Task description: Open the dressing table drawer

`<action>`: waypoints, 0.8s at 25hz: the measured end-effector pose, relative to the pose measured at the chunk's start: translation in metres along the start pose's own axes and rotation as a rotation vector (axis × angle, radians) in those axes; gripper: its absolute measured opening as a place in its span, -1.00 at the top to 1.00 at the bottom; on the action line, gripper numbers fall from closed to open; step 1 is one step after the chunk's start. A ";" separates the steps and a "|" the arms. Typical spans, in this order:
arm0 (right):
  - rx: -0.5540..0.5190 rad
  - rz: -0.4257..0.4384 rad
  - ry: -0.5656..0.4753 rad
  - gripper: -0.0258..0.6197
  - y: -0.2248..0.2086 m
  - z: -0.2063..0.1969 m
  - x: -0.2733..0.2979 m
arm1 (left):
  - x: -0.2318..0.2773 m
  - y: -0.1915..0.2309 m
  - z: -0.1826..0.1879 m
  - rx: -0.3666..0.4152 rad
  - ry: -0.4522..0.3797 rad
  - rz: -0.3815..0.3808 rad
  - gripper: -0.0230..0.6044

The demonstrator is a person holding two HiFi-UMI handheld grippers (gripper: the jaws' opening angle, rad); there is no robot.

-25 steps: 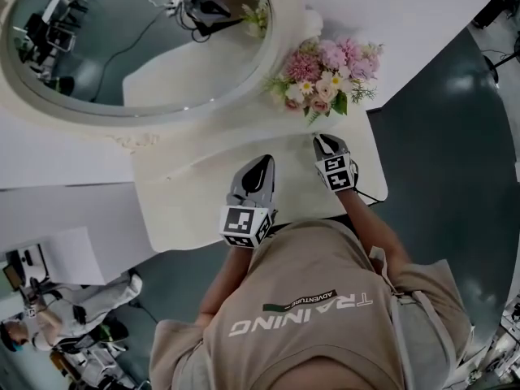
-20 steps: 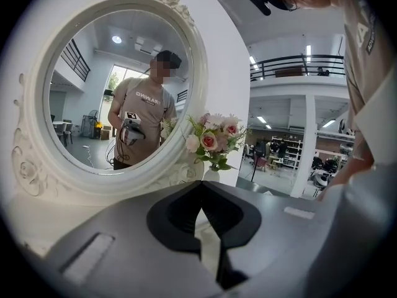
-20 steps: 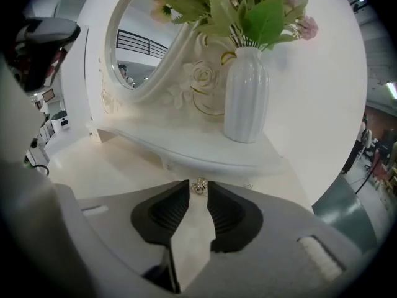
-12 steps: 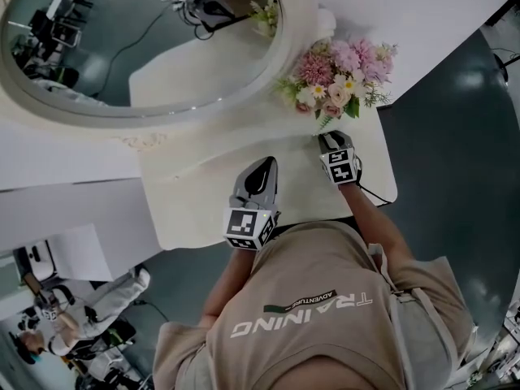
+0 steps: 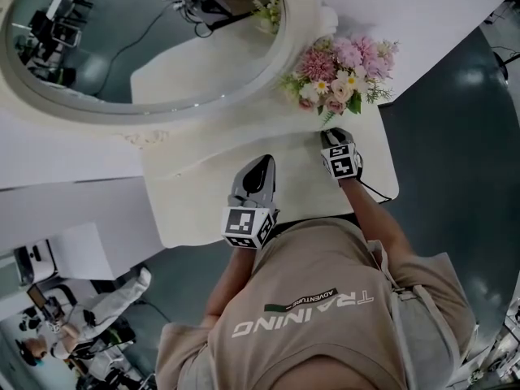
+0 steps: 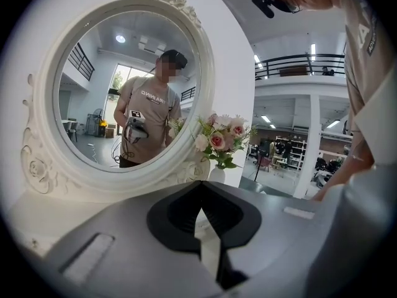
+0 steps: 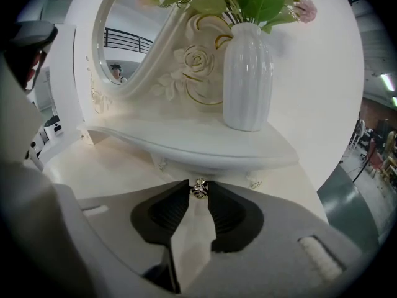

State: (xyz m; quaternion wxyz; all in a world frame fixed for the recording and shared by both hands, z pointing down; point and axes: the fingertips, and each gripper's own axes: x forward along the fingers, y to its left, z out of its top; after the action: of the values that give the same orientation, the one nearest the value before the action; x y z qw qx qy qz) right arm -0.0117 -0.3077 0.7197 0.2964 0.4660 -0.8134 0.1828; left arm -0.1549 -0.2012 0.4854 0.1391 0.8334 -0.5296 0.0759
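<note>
A white dressing table (image 5: 203,205) carries an oval mirror (image 5: 138,47) and a raised shelf (image 7: 186,143). Just under that shelf's front edge a small metal drawer knob (image 7: 199,189) sticks out. My right gripper (image 7: 198,190) has the knob between its fingertips; the jaws are closing and both tips touch it. In the head view the right gripper (image 5: 328,139) points at the shelf below the flowers (image 5: 341,75). My left gripper (image 5: 261,165) hovers over the middle of the tabletop, shut and empty, with its tips (image 6: 200,182) meeting and aimed at the mirror (image 6: 127,92).
A white ribbed vase (image 7: 247,76) with pink flowers stands on the shelf directly above the knob. The mirror frame's carved rose scroll (image 7: 192,73) rises beside it. The table's right edge (image 5: 394,181) drops off to dark floor. My own torso presses against the table's front.
The right gripper has crept slightly closer to the shelf under the flowers. The left gripper stays in place. The head view has shifted a little.
</note>
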 end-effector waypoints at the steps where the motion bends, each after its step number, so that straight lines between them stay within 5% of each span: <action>1: -0.001 0.001 0.005 0.62 0.000 -0.002 -0.002 | -0.001 -0.001 0.001 0.000 -0.004 0.000 0.87; 20: -0.007 0.036 0.031 0.61 0.016 -0.041 -0.034 | -0.012 -0.013 -0.005 -0.037 -0.029 0.014 0.87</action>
State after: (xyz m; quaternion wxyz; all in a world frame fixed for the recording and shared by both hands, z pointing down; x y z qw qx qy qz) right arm 0.0006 -0.2540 0.7284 0.3071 0.4473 -0.8176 0.1926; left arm -0.1483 -0.1840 0.4847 0.1462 0.8279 -0.5387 0.0551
